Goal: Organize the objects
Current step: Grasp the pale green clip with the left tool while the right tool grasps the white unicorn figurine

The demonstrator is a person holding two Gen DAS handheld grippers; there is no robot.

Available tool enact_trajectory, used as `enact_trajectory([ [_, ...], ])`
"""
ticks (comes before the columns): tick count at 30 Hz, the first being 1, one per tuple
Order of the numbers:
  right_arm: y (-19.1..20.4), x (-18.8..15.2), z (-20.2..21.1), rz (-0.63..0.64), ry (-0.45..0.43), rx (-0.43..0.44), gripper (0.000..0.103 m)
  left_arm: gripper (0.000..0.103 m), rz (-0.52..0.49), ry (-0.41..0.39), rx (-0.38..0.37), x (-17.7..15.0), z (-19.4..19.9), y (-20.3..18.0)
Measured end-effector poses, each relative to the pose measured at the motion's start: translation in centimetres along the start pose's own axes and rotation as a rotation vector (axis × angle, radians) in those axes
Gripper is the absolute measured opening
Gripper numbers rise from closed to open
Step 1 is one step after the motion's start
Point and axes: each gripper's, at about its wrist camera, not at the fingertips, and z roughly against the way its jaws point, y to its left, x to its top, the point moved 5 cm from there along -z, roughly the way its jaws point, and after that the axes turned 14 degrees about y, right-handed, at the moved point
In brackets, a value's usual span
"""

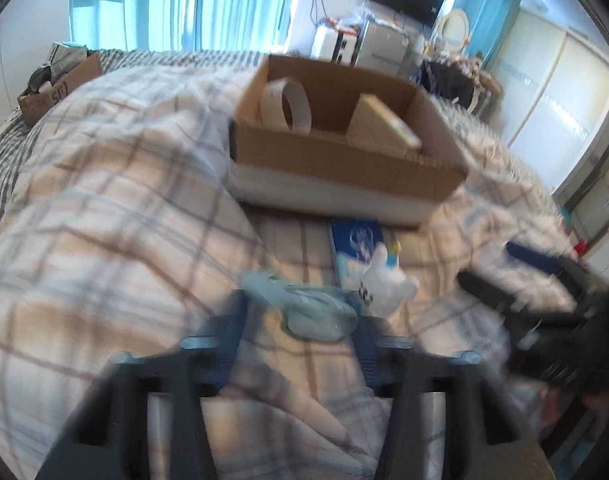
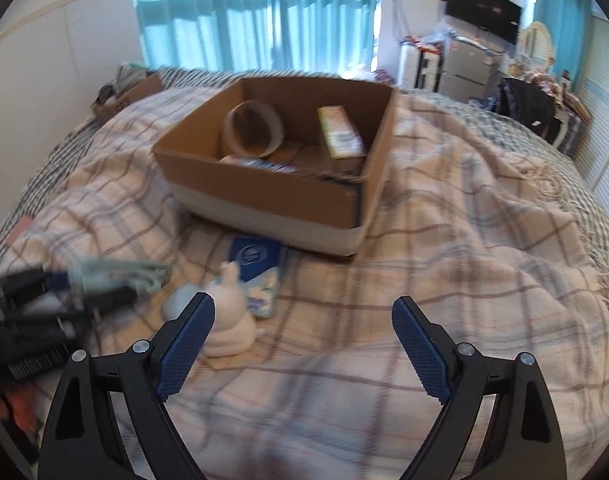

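Observation:
My left gripper (image 1: 300,304) is shut on a pale blue-green plastic packet (image 1: 304,310), held above the plaid blanket; it also shows in the right wrist view (image 2: 120,274). An open cardboard box (image 1: 344,160) sits ahead, holding a tape roll (image 1: 290,106) and a yellow-green carton (image 1: 388,128). A blue-and-white packet (image 1: 354,248) and a white plush toy (image 1: 384,280) lie in front of the box. My right gripper (image 2: 304,316) is open and empty, its left finger beside the plush toy (image 2: 228,320). The box (image 2: 272,192) and blue packet (image 2: 256,268) lie beyond.
The plaid blanket (image 2: 464,280) covers a bed with raised folds. A second cardboard box (image 1: 60,84) with clutter sits at the far left corner. Curtains, a white cabinet, a wall screen (image 2: 482,12) and furniture stand beyond the bed.

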Motion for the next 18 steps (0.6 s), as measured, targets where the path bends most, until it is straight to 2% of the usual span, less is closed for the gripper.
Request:
enact_trajectory([
  [3,1.5,0.1,-1.3,0.032,0.048,-0.008,0.090,0.014,-0.004,-0.004,0.000,1.1,0.0,1.2],
  [6,2.8,0.3,-3.0,0.059,0.100,-0.013,0.090,0.014,-0.005,0.000,-0.033,1.0,-0.9,1.9],
  [8,3.7,0.5,-4.1,0.074,0.132,-0.011,0.090,0.014,-0.009,0.019,-0.017,0.7,-1.5,2.3],
  [11,4.7,0.8,-5.7,0.094,0.172,-0.020,0.089,0.014,0.004,0.033,-0.056,0.3,-2.0,2.7],
  [12,5.0,0.9,-6.2,0.102,0.183,-0.022,0.083,0.014,0.012,0.033,-0.066,0.3,-2.0,3.0],
  [13,5.3,0.9,-6.7,0.111,0.198,-0.021,0.071,0.014,0.016,0.036,-0.072,0.3,-2.1,3.1],
  [14,5.6,0.9,-7.1,0.120,0.212,-0.022,0.064,0.014,0.021,0.040,-0.075,0.2,-2.1,3.2],
  [15,5.9,0.8,-7.4,0.131,0.223,-0.029,0.051,0.015,0.027,0.045,-0.078,0.1,-2.1,3.3],
  [16,6.1,0.7,-7.6,0.144,0.228,-0.028,0.045,0.015,0.030,0.050,-0.080,-0.1,-2.1,3.3],
  [18,6.5,0.4,-7.4,0.157,0.222,-0.030,0.043,0.016,0.030,0.057,-0.090,-0.3,-2.0,3.3],
])
